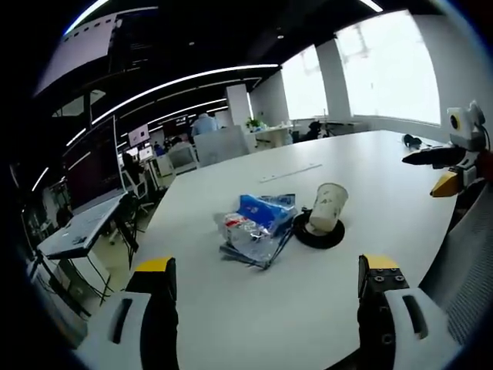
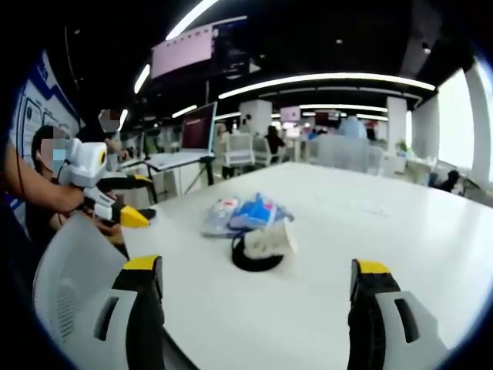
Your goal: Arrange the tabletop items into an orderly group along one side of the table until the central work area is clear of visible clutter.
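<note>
A clear plastic bag (image 1: 258,227) holding blue and red packets lies in the middle of the white table (image 1: 254,308). Just right of it a white printed paper cup (image 1: 327,208) leans tilted on a black round disc (image 1: 318,233). My left gripper (image 1: 266,289) is open and empty, hovering short of the bag. The right gripper (image 1: 447,166) shows at the table's right edge. From the other side, the cup (image 2: 271,239) and disc (image 2: 256,260) sit in front of the bag (image 2: 243,214). My right gripper (image 2: 256,291) is open and empty. A person's hand holds the left gripper (image 2: 108,193).
A thin pale strip (image 1: 291,172) lies farther along the table. Grey chair backs (image 1: 470,254) (image 2: 69,293) stand at the table's edge. Desks with a screen (image 2: 199,127) and office chairs are beyond the table, and people sit at the left.
</note>
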`<act>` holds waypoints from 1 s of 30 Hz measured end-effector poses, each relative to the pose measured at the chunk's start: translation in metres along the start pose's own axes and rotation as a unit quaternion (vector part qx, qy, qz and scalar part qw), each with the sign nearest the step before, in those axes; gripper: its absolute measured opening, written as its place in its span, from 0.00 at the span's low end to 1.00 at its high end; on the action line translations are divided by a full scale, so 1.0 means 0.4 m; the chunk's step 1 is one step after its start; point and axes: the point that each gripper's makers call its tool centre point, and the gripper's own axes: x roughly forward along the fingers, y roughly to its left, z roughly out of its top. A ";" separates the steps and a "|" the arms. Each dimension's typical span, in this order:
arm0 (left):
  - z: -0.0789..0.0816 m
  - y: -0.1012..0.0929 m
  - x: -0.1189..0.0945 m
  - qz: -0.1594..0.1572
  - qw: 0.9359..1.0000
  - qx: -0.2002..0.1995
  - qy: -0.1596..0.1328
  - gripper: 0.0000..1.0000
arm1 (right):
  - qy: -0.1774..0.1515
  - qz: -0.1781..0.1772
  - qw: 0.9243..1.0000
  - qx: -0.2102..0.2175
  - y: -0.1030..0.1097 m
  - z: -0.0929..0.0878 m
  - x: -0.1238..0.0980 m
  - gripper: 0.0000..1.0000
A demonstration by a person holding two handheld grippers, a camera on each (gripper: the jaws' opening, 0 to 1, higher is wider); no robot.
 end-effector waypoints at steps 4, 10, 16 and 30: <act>-0.005 -0.002 0.001 -0.003 1.000 0.001 0.003 0.98 | 0.001 0.000 1.000 0.001 -0.001 -0.002 0.003 0.99; -0.010 -0.001 -0.001 -0.004 1.000 0.002 0.007 0.98 | 0.004 0.000 1.000 0.005 -0.005 -0.005 0.006 0.98; -0.017 -0.001 -0.002 -0.005 1.000 0.003 0.012 0.97 | 0.001 0.000 1.000 0.009 -0.008 -0.006 0.006 0.99; -0.020 -0.012 0.000 -0.010 1.000 0.016 0.018 0.98 | 0.000 -0.002 1.000 0.012 -0.017 -0.005 0.003 0.98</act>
